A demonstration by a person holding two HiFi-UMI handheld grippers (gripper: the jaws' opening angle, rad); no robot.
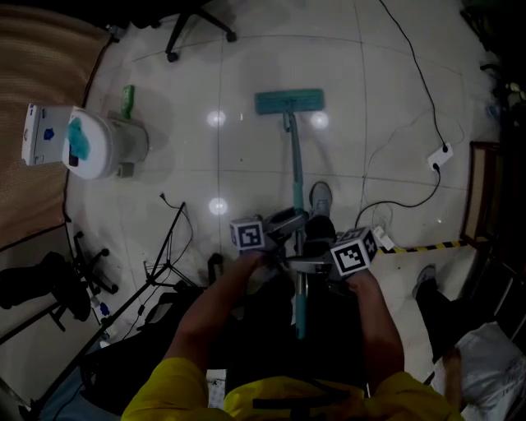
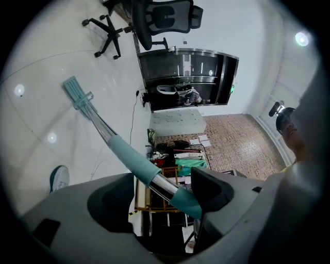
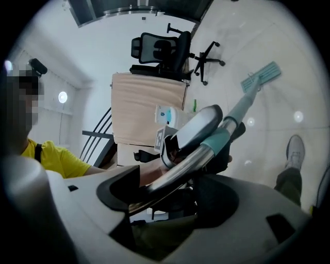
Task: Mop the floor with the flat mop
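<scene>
Both claws are closed on the handle [image 1: 293, 156] of the flat mop, close to its upper end. The left claw [image 2: 162, 185] grips where a bare metal band sits between two teal sleeves. The right claw [image 3: 170, 185] grips just behind it, on bare metal.

- **Slip risk:** the metal looks smooth. A hard push could let the handle slide or twist in the jaws, most likely in the right claw, which has no sleeve under it.
- **Lever risk:** the two grips sit close together on a long handle, so a sideways drag at the far end would be hard to resist.

A shoe [image 1: 320, 197] stands just beside the handle. A short pull-back stroke could bring the mop against it.

A cable [image 1: 411, 204] curls across the floor [image 1: 246, 148] to the right, ending at a socket block [image 1: 440, 156]. A wide sweep to the right could snag it or wet the block.

The mop head [image 1: 288, 101] lies flat on the tiles, well ahead. Beyond it, to the left, an office chair [image 1: 193, 25] stands on castors, and a long forward stroke could strike them.
</scene>
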